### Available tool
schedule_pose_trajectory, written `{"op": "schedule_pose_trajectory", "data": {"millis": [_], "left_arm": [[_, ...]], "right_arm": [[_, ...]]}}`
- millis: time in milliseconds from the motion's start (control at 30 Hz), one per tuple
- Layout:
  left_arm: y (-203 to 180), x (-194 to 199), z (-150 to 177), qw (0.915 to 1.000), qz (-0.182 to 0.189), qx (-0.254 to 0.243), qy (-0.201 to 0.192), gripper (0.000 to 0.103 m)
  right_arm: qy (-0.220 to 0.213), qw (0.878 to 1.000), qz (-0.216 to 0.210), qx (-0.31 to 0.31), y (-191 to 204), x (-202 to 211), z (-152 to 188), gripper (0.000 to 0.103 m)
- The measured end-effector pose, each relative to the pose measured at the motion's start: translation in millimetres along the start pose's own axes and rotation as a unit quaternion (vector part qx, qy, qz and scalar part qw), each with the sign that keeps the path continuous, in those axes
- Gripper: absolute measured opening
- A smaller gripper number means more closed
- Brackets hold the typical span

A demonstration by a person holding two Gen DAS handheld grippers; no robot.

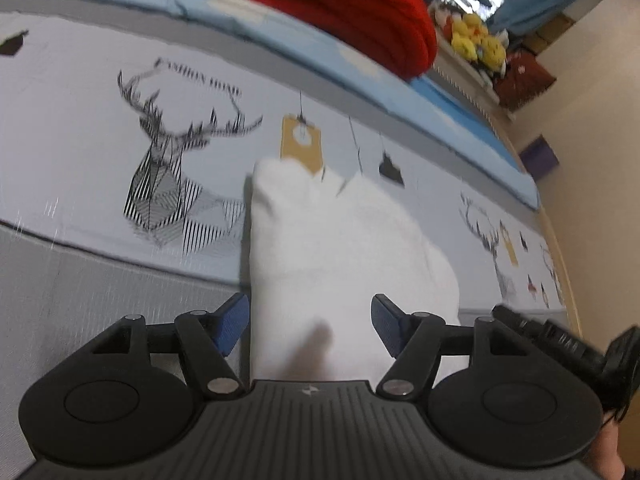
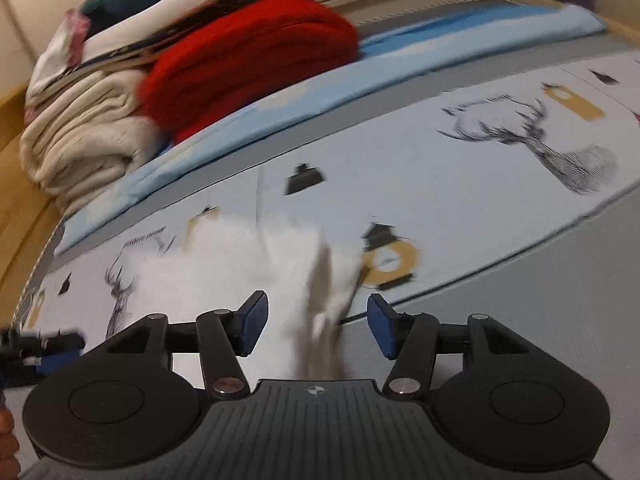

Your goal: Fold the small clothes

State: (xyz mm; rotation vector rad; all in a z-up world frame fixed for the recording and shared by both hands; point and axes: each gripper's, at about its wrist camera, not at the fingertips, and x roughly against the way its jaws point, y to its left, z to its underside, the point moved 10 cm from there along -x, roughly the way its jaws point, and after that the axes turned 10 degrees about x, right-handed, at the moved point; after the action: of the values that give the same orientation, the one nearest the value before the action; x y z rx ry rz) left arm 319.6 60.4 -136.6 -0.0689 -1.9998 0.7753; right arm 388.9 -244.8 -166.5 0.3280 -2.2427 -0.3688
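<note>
Both claws stood released, jaws wide. My left claw (image 1: 310, 326) straddled the near end of the white garment (image 1: 340, 248), which lay on the deer-print bed sheet (image 1: 100, 152). My right claw (image 2: 316, 326) framed its blurred edge; red blanket (image 2: 256, 60) far behind.

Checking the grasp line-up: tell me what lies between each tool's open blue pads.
The white garment runs between both tools' pads, left tool and right tool, in each wrist view.
</note>
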Motion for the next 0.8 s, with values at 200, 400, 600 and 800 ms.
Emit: {"op": "schedule_pose_trajectory", "data": {"millis": [200, 400, 600, 800], "left_arm": [[19, -18, 26, 0.9981, -0.01, 0.003, 0.061, 0.069], [33, -45, 49, 0.9955, -0.034, 0.026, 0.084, 0.031], [37, -46, 61, 0.9926, -0.069, -0.012, 0.099, 0.024], [6, -14, 39, 0.9952, -0.062, -0.074, 0.015, 0.03]], "right_arm": [[0.1, 0.992, -0.082, -0.008, 1, 2, 33, 0.057], [0.149, 0.984, -0.089, 0.045, 19, 1, 61, 0.004], [0.101, 0.992, -0.064, 0.042, 8, 17, 37, 0.005], [0.084, 0.995, -0.017, 0.053, 3, 21, 32, 0.018]]}}
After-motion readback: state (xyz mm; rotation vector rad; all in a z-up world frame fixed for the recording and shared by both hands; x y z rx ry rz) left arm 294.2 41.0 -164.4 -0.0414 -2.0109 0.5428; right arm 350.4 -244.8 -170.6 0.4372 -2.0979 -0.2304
